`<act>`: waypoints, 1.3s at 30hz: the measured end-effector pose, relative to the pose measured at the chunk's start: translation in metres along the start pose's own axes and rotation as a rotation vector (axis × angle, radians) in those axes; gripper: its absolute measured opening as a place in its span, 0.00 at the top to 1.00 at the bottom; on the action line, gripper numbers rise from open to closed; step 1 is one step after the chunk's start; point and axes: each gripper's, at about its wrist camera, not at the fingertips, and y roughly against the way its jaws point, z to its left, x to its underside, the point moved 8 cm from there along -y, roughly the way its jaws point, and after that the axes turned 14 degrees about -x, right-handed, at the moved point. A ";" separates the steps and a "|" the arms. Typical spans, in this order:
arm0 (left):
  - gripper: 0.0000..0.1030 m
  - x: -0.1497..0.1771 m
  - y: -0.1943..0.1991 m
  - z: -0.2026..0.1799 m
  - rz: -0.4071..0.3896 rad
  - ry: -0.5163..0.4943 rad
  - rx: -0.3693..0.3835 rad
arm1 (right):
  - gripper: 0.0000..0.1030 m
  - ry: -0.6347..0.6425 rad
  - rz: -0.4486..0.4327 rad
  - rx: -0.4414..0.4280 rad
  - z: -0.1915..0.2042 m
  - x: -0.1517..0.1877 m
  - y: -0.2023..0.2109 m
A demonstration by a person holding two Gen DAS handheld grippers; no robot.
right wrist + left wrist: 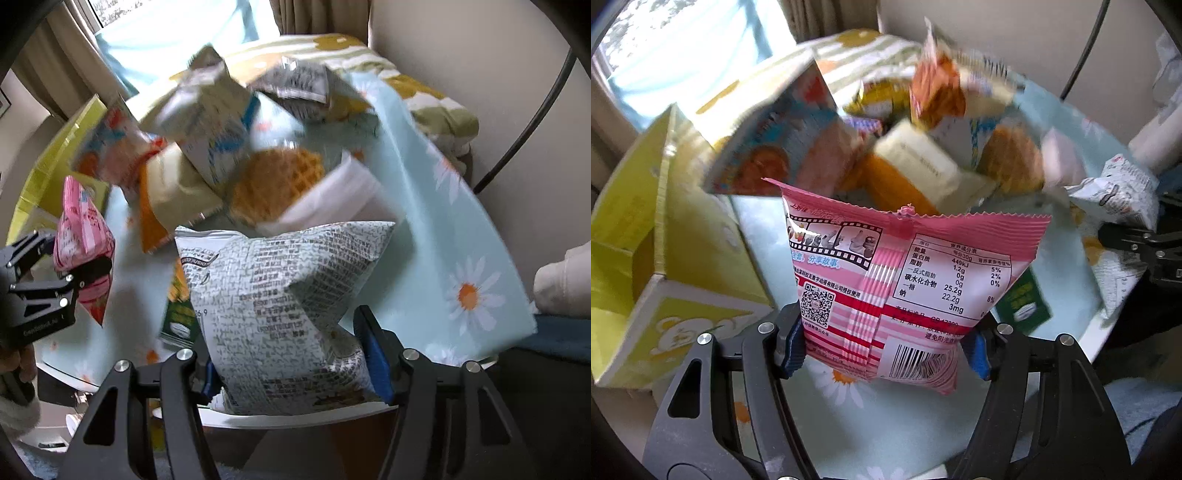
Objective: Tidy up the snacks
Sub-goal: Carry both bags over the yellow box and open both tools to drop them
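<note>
Left gripper (886, 350): jaws clamping pink packet (908, 280); yellow box (665, 258) lying at nine o'clock, nearest this hand. Right gripper (291, 369): jaws gripping white bag (280, 295).

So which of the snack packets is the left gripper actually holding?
The pink packet, clamped upright in the left gripper. The right gripper holds the white packet with dense black print; the others lie piled behind.

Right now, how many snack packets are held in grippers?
2. The pink packet is in the left gripper; the white printed packet is in the right gripper.
</note>
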 end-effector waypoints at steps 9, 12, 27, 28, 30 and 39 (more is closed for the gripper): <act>0.38 -0.037 0.073 0.063 -0.086 0.204 -0.007 | 0.43 0.075 -0.144 -0.073 0.035 -0.076 0.052; 0.37 -0.050 0.093 0.098 -0.103 0.275 -0.074 | 0.43 0.151 -0.167 -0.093 0.060 -0.108 0.062; 0.37 -0.003 0.091 0.301 -0.101 0.497 -0.260 | 0.43 0.462 -0.168 -0.280 0.267 -0.180 0.019; 0.37 -0.001 0.085 0.310 -0.090 0.493 -0.265 | 0.43 0.458 -0.158 -0.294 0.282 -0.180 0.011; 0.37 0.007 0.072 0.332 -0.061 0.486 -0.272 | 0.43 0.447 -0.139 -0.318 0.300 -0.176 -0.001; 0.37 0.023 0.002 0.368 0.108 0.414 -0.195 | 0.43 0.374 -0.078 -0.322 0.353 -0.172 -0.057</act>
